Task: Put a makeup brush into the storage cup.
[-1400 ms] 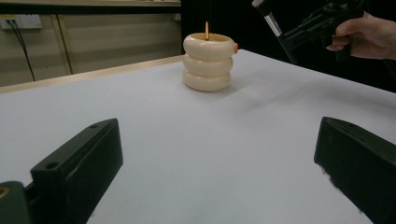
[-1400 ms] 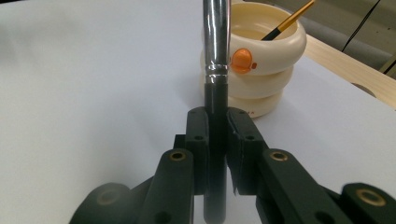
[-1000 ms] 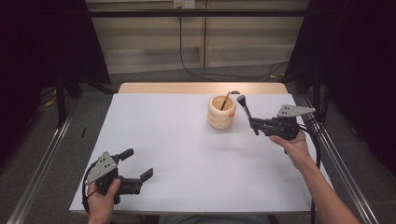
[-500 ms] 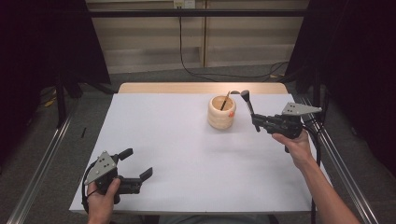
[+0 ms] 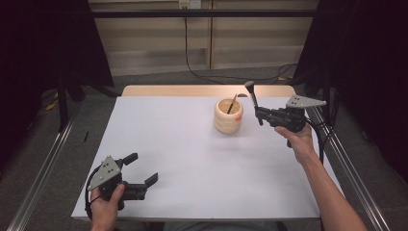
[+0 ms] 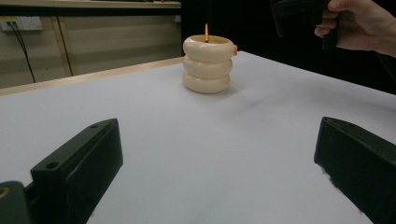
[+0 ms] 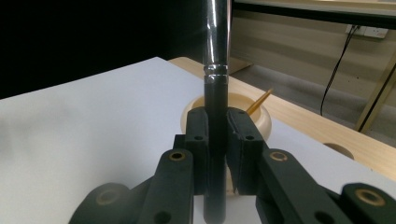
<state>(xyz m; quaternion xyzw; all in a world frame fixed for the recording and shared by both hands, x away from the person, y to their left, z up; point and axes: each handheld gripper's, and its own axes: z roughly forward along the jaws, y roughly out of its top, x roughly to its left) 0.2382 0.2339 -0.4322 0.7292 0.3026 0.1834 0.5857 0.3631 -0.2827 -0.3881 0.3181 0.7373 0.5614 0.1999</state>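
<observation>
**Two grippers, one brush, one chunky holder**

Biggest thing first: the white table (image 5: pixel 183 159) takes up most of the high view, with a strip of bare wood showing at its far edge. Cream holder (image 5: pixel 228 116), three stacked rings, sits toward the far right part of it, and there's a thin wooden stick (image 5: pixel 232 103) leaning inside.

Right gripper (image 5: pixel 260 114) is just right of the holder, raised off the table, and it's clamped tight around a black brush (image 5: pixel 252 98). Handle runs straight up between the jaws, with a shiny metal band (image 7: pixel 215 69) above the pads.

Left gripper (image 5: pixel 140 172) rests down at the near left corner, well away from everything, jaws spread wide with nothing between them.
</observation>
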